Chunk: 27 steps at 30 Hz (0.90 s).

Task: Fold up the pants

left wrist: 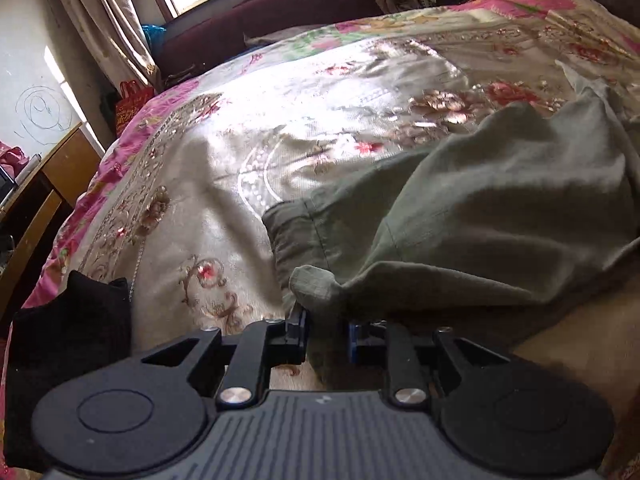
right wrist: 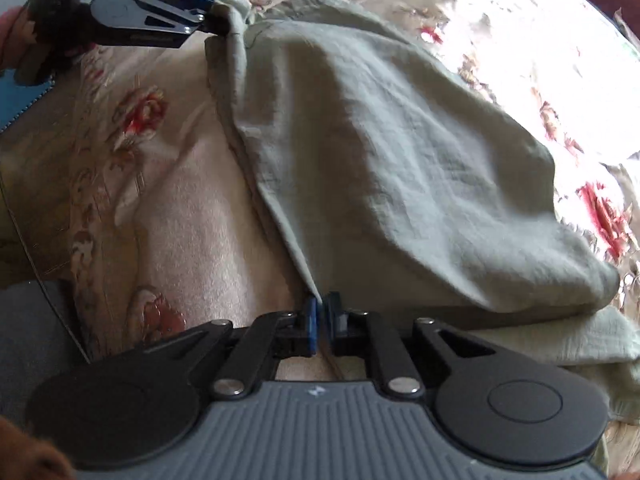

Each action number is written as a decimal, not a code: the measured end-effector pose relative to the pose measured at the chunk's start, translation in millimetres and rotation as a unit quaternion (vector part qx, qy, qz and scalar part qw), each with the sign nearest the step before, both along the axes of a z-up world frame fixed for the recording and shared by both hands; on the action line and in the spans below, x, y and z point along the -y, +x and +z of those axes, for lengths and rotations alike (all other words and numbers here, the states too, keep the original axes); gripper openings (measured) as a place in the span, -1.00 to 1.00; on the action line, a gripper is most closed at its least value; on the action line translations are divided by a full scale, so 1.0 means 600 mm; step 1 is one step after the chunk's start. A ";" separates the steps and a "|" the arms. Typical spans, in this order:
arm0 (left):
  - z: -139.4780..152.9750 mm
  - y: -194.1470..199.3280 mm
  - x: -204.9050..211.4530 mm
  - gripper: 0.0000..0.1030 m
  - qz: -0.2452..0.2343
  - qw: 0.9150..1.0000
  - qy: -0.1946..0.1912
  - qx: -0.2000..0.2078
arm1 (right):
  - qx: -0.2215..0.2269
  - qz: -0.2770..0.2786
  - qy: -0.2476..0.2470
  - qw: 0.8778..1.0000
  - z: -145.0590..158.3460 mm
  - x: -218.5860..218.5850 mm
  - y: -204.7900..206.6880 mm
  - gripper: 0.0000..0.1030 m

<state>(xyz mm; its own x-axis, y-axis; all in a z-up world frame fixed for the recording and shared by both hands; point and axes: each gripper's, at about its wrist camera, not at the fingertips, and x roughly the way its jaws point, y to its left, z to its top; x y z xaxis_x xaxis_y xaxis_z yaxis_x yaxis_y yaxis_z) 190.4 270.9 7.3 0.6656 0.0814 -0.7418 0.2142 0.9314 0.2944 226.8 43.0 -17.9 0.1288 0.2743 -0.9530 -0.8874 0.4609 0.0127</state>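
Observation:
The grey-green pants [left wrist: 500, 216] lie on a floral bedspread, with the upper layer lifted and draped over a lower layer. My left gripper [left wrist: 326, 330] is shut on a bunched corner of the pants at the near edge. In the right wrist view the pants [right wrist: 400, 168] stretch from the left gripper [right wrist: 218, 20] at the top left down to my right gripper [right wrist: 320, 314], which is shut on a thin edge of the cloth. A lower layer of the pants [right wrist: 560, 340] shows under the lifted fold at the right.
The floral bedspread [left wrist: 248, 128] covers the bed. A dark red headboard [left wrist: 280, 12] and a window stand behind it. A black cloth [left wrist: 76, 320] lies at the bed's near left corner. A wooden desk [left wrist: 48, 184] stands left of the bed.

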 end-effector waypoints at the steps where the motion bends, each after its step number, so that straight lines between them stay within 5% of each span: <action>1: -0.009 -0.009 0.005 -0.27 -0.003 1.000 0.014 -0.011 | 0.003 0.005 -0.005 1.000 0.000 0.000 -0.002 -0.81; 3: -0.016 -0.031 0.009 -0.25 -0.001 0.999 0.040 -0.017 | 0.012 0.014 0.003 1.000 0.011 0.007 -0.007 -0.80; 5: -0.011 -0.044 0.002 -0.24 0.011 0.999 0.034 -0.032 | 0.000 0.010 0.000 1.000 0.021 0.015 -0.008 -0.54; 9: 0.009 -0.053 -0.023 -0.24 0.065 0.997 0.047 -0.019 | 0.003 -0.018 -0.005 1.000 0.041 0.045 -0.013 -0.52; 14: 0.067 -0.041 -0.011 -0.24 0.117 0.992 0.000 0.040 | 0.013 -0.172 0.021 0.985 0.077 0.133 0.053 -0.53; 18: 0.093 -0.004 0.101 -0.22 0.040 0.994 -0.085 0.062 | 0.059 -0.324 0.014 0.944 0.085 0.231 0.166 -0.51; 25: 0.054 0.050 0.327 -0.20 -0.116 0.977 -0.174 0.031 | 0.013 -0.546 0.082 0.834 0.043 0.373 0.358 -0.45; 27: 0.048 0.053 0.375 -0.15 -0.143 0.974 -0.173 0.029 | 0.007 -0.563 0.094 0.821 0.023 0.385 0.390 -0.45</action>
